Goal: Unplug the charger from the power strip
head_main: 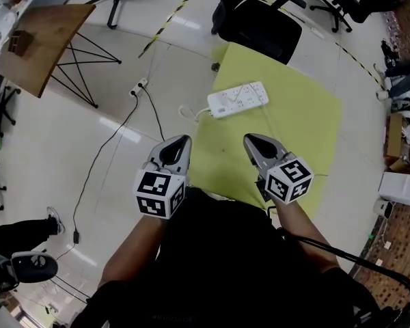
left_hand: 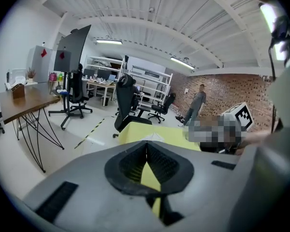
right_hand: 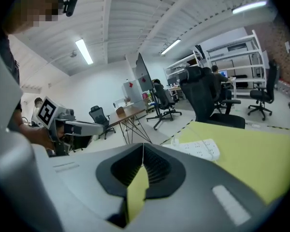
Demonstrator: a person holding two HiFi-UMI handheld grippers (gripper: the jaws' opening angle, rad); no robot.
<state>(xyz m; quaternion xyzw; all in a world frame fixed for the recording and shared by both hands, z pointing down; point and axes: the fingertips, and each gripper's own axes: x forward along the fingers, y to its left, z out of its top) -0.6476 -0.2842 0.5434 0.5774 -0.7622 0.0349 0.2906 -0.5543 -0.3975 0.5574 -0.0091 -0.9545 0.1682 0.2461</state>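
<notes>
A white power strip [head_main: 238,99] lies on the yellow-green mat [head_main: 307,121], with a white cord curling off its left end. The same strip [right_hand: 197,149] lies ahead in the right gripper view, a small white piece at its left end; I cannot pick out a charger for certain. My left gripper [head_main: 184,141] hangs over the mat's near-left edge, jaws together and empty. My right gripper [head_main: 249,139] is beside it over the mat, also shut with nothing held. Both tips sit well short of the strip. In the gripper views the jaws meet at the left gripper [left_hand: 146,144] and right gripper [right_hand: 143,146].
A black office chair [head_main: 260,26] stands just beyond the mat. A wooden table on wire legs [head_main: 44,43] is at the far left. A floor socket [head_main: 138,87] with a black cable trails left of the mat. Boxes [head_main: 403,188] sit at right. A person [left_hand: 197,105] stands far off.
</notes>
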